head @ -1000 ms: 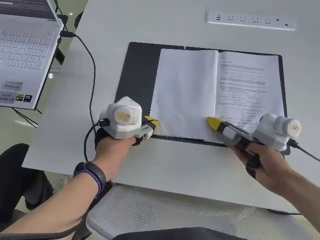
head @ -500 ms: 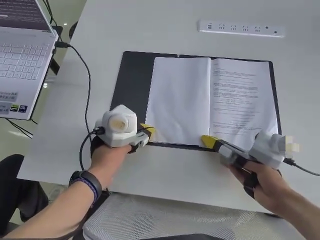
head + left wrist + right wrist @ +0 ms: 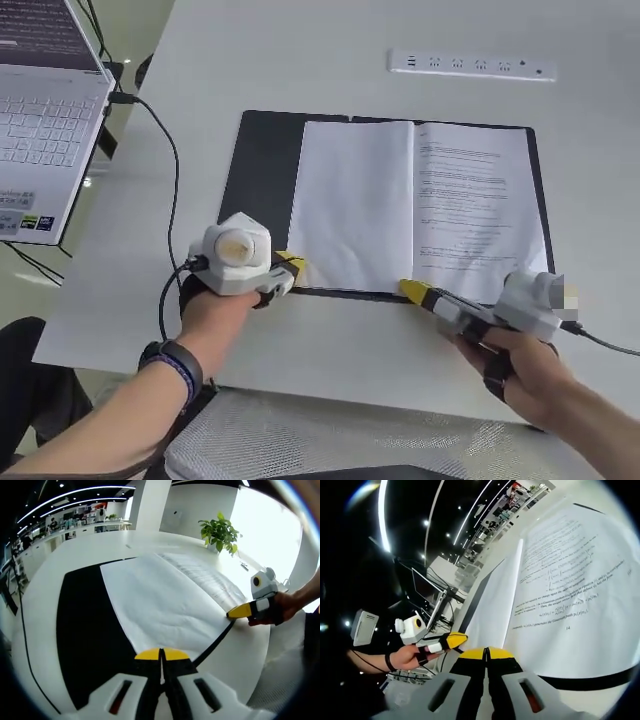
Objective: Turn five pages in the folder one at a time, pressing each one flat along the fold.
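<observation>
A black folder (image 3: 262, 165) lies open on the white table, a blank turned page (image 3: 350, 205) on its left and a printed page (image 3: 478, 205) on its right. The fold (image 3: 412, 200) runs down the middle. My left gripper (image 3: 293, 267) is shut, its yellow tips at the folder's near left corner by the blank page (image 3: 155, 600). My right gripper (image 3: 408, 290) is shut too, its tips at the folder's near edge just below the fold, with the printed page (image 3: 570, 580) ahead of it. Neither holds paper.
An open laptop (image 3: 45, 110) sits at the far left with a black cable (image 3: 172, 170) running along the table. A white power strip (image 3: 470, 65) lies beyond the folder. The table's near edge (image 3: 300, 385) is just behind both hands.
My right gripper has drawn back toward me, off the page's bottom to the folder's near edge. The left gripper stays put. The head camera has shifted a little.
</observation>
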`<control>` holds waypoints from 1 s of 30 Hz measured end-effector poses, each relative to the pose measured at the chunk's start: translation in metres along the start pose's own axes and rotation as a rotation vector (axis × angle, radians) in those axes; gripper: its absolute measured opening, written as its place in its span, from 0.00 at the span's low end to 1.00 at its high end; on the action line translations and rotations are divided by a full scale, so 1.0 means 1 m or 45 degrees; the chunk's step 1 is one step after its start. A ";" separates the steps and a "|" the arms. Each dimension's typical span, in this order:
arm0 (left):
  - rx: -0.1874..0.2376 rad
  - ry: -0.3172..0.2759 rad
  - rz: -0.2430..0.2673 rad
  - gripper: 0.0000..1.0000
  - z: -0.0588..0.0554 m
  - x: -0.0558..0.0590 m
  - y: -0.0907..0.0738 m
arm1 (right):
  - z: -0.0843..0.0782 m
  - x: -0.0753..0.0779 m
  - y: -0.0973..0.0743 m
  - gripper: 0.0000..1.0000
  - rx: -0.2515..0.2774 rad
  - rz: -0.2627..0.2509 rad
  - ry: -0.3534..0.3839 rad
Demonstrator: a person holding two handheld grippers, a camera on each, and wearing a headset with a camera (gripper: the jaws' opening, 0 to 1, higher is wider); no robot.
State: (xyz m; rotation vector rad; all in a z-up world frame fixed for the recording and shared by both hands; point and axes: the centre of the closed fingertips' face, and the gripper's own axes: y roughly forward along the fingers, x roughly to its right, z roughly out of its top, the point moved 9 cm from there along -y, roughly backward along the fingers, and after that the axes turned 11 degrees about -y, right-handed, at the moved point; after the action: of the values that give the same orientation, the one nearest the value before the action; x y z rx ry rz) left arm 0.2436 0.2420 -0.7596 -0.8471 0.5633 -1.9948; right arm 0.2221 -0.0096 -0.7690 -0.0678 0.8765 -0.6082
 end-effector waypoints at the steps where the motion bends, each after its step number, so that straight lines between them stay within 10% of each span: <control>1: -0.002 0.000 0.000 0.00 0.000 0.000 0.000 | 0.000 0.001 0.000 0.00 -0.005 -0.002 -0.002; 15: -0.056 0.053 -0.036 0.09 0.002 0.010 -0.003 | 0.003 0.002 -0.011 0.01 -0.024 -0.018 -0.039; 30: 0.009 0.029 -0.038 0.17 0.006 0.019 -0.030 | 0.024 -0.002 -0.046 0.15 0.016 -0.085 -0.166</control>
State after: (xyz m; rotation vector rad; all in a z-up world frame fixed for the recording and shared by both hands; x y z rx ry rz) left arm 0.2241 0.2406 -0.7295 -0.8340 0.5591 -2.0342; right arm 0.2167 -0.0513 -0.7383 -0.1243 0.7463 -0.6647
